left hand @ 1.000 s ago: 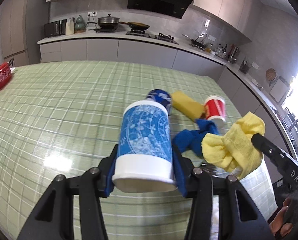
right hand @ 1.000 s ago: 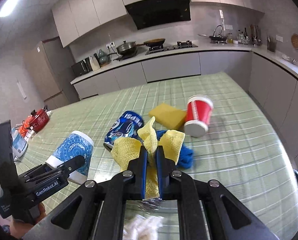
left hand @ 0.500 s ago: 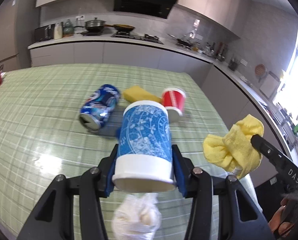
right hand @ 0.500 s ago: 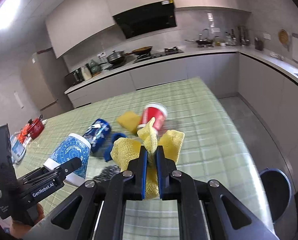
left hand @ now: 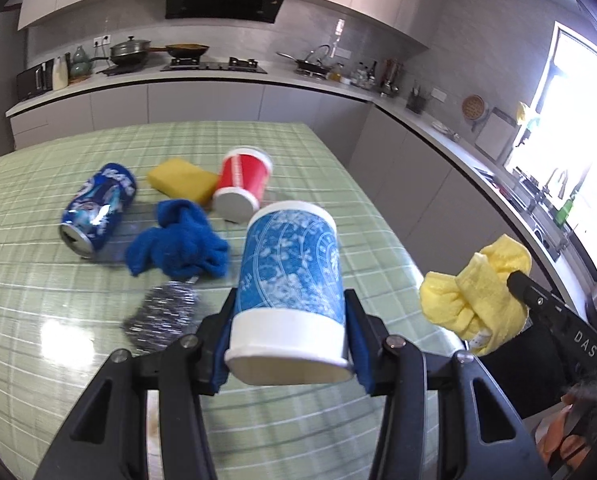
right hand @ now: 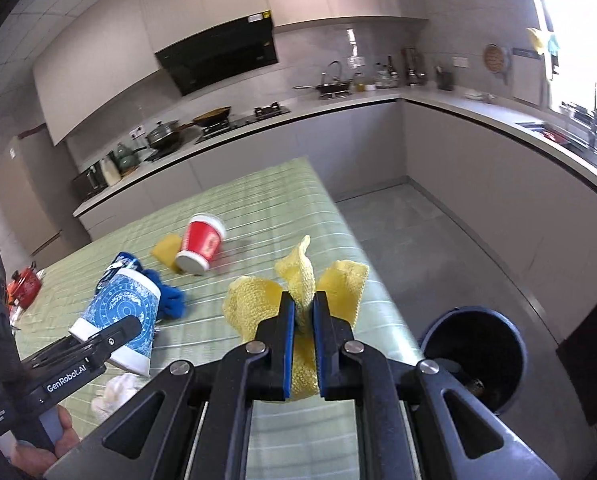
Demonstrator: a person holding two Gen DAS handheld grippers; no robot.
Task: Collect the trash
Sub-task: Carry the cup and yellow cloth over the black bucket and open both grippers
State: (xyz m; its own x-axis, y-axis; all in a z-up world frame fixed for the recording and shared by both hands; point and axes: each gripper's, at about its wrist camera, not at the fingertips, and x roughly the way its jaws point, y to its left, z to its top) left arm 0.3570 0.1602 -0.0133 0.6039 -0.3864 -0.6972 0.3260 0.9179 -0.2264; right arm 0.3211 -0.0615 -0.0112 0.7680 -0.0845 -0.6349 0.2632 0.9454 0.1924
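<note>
table (left hand: 38, 280): green checked cloth, filling the lower half of both views.
bin (right hand: 474, 364): dark round tub on the floor off the table's edge, at 4 o'clock in the right wrist view.
left gripper (left hand: 290, 340): fingers clamped on the blue cup, one pad on each side near its white base.
right gripper (right hand: 304, 320): fingers pressed together on the yellow cloth.
blue cup (left hand: 294, 276): held off the table, base towards the camera.
yellow cloth (right hand: 254, 304): bunched, spilling out above and beside the pads.
can (left hand: 98, 208): blue, on its side at 10 o'clock.
blue cloth (left hand: 178, 244): crumpled, beside the can.
red cup (left hand: 242, 184): tipped over, touching the sponge.
sponge (left hand: 180, 180): yellow, at 11 o'clock.
scourer (left hand: 162, 316): steel, just below the blue cloth.
</note>
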